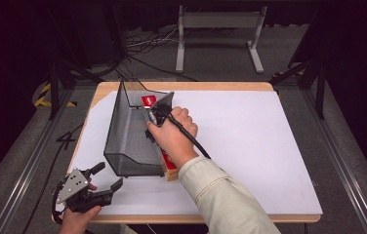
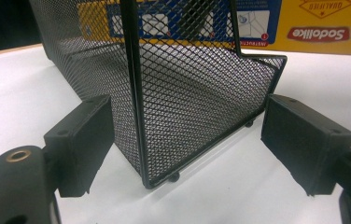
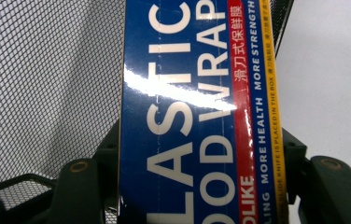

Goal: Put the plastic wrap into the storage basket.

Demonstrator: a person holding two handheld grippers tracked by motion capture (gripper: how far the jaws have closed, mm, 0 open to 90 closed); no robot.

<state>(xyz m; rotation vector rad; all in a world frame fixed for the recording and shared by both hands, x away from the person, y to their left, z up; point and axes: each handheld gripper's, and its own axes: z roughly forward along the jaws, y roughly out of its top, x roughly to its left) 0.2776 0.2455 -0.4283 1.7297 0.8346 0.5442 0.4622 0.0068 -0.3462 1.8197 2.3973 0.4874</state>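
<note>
A black mesh file holder (image 1: 123, 136) lies on the white table cover (image 1: 254, 146), left of centre. A long blue, red and yellow plastic wrap box (image 1: 170, 168) rests along the holder's right wall, its far end inside the wall's raised corner. My right gripper (image 1: 153, 119) is shut on the box; in the right gripper view the box (image 3: 187, 116) sits between the jaws of the right gripper (image 3: 201, 149), with mesh (image 3: 47, 79) to its left. My left gripper (image 1: 109, 175) is open near the front left table edge. In the left gripper view the left gripper (image 2: 183, 140) faces the holder's near corner (image 2: 187, 93), below the box (image 2: 323, 28).
The wooden table edge (image 1: 181, 86) shows beyond the white cover. A grey metal stand (image 1: 218, 22) and loose cables (image 1: 142, 44) are on the floor behind the table. The right half of the cover is bare.
</note>
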